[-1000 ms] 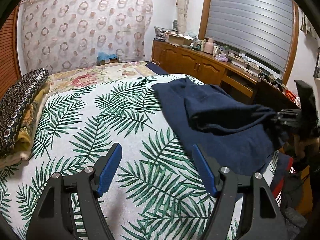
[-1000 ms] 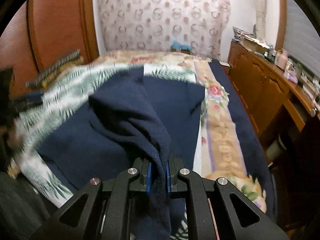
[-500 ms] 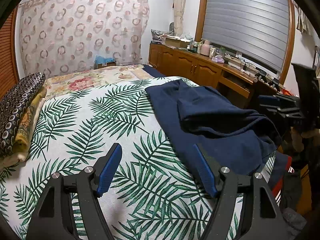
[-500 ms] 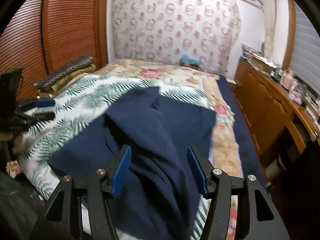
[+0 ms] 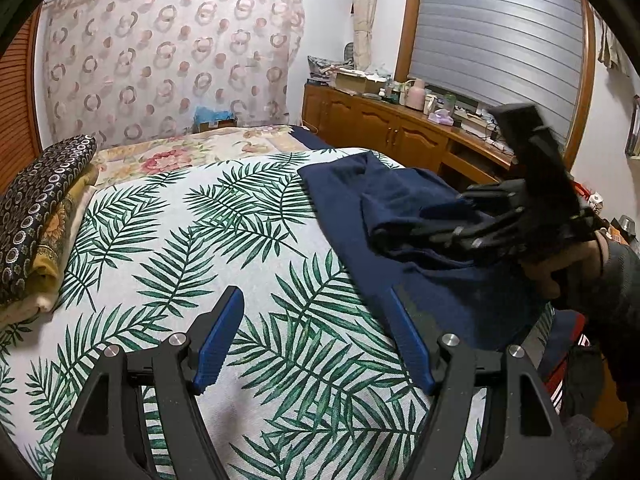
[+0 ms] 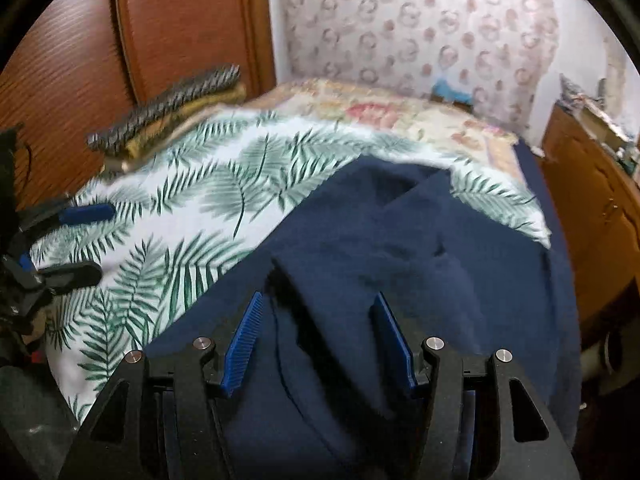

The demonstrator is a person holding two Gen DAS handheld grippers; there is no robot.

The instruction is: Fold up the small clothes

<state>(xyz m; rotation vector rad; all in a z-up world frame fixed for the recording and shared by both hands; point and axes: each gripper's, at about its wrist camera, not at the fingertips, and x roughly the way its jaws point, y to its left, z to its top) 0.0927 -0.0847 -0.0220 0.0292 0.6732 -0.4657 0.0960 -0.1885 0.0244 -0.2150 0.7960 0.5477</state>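
Left wrist view: the left gripper point(image 5: 316, 340) hovers over a palm-leaf bedspread point(image 5: 192, 240), fingers spread and empty. To its right lies a navy garment point(image 5: 400, 216), half folded – soft, limp knit, light, best pinched at a hem corner or fold edge. The right gripper point(image 5: 472, 236), blurred, reaches over it.

Right wrist view: the right gripper point(image 6: 316, 344) sits low above the garment point(image 6: 400, 248), fingers spread, cloth beneath but not pinched. A second ago these jaws clamped a raised fold – they have since opened and dropped it, and the gripper swung across the garment.
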